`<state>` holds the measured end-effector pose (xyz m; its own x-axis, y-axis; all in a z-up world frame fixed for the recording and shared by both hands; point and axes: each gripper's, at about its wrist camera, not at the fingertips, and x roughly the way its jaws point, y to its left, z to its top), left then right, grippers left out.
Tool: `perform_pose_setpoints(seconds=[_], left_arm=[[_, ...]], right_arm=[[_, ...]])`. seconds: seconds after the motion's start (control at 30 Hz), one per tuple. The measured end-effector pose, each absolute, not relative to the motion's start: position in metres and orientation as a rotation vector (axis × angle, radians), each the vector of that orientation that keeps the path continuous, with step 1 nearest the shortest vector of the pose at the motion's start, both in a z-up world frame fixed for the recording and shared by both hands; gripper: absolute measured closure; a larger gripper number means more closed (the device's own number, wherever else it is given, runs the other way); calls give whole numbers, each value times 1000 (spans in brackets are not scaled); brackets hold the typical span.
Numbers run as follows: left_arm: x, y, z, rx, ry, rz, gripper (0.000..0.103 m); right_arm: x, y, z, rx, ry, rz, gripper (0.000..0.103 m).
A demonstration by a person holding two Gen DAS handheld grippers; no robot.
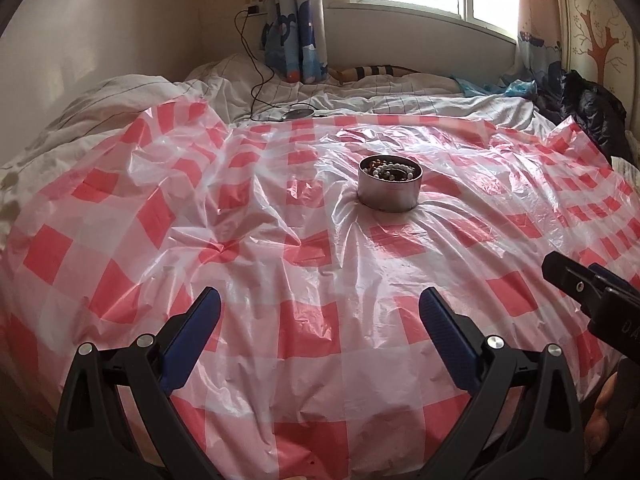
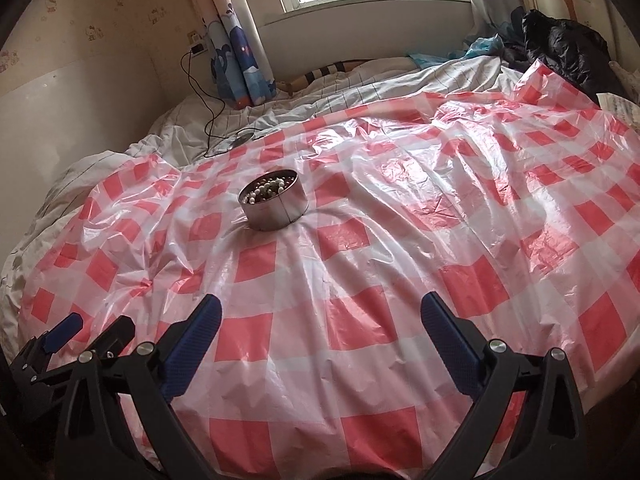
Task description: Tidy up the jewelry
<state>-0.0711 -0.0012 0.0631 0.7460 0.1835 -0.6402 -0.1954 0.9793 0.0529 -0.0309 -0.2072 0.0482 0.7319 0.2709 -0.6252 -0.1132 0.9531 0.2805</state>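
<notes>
Tin (image 1: 390, 188) upright mid-bed on checked sheet (image 1: 280, 248), beads (image 1: 394, 171) piled inside. Left gripper (image 1: 320, 304) spread wide, nothing between pads, low over sheet, well short of tin. Right gripper (image 2: 320, 308) likewise wide and empty, tin ahead to its left.

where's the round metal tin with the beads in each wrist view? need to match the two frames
Left wrist: the metal tin sits right of centre, upper middle, on the red-checked plastic sheet.
Right wrist: the metal tin sits left of centre, upper middle, on the same sheet.
Shared landmark: the blue cartoon curtain at the window, behind the tin in both views.
</notes>
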Motion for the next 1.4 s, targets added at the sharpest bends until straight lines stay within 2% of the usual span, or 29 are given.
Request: perform_pose_setpoints(seconds=[0.13,0.37,0.6,1.4], left_arm=[[-64,-4,62,-28,716,191,8],[-32,23,49,-221,769,216,8],[-35,12,51,-118,744,247,8],[-50,14,63,-173,681,209,8]], right_arm=[[-31,-208,48,235,726,208,7],[-24,-202,49,220,749,213,7],[-14,-219,45,317,759,196,7],[-18,-223,47,300,739,175,7]])
